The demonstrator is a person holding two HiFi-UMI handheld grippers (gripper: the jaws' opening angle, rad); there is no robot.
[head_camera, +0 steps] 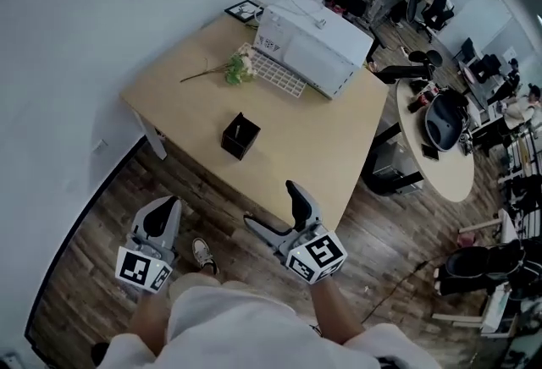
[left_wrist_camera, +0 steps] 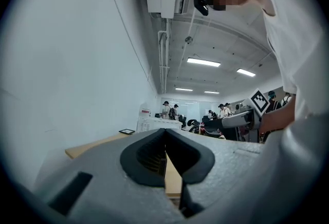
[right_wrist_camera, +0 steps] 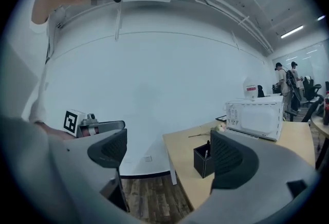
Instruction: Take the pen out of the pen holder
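Note:
A black square pen holder [head_camera: 240, 135] stands on the wooden table [head_camera: 322, 147], near its front left part. In the right gripper view the pen holder [right_wrist_camera: 204, 160] shows between the jaws, some way off, with a dark pen [right_wrist_camera: 207, 149] sticking up from it. My right gripper [head_camera: 271, 205] is open and empty, held short of the table's near edge. My left gripper [head_camera: 168, 205] is shut on nothing, over the floor to the left of the table. In its own view the left gripper [left_wrist_camera: 165, 155] has its pads pressed together.
A white microwave [head_camera: 313, 41] stands at the table's far side, with a white keyboard-like slab [head_camera: 279, 74] and a flower sprig [head_camera: 237, 67] in front of it. A small dark tablet [head_camera: 244, 10] lies at the far corner. A round table [head_camera: 440, 147] and chairs stand to the right.

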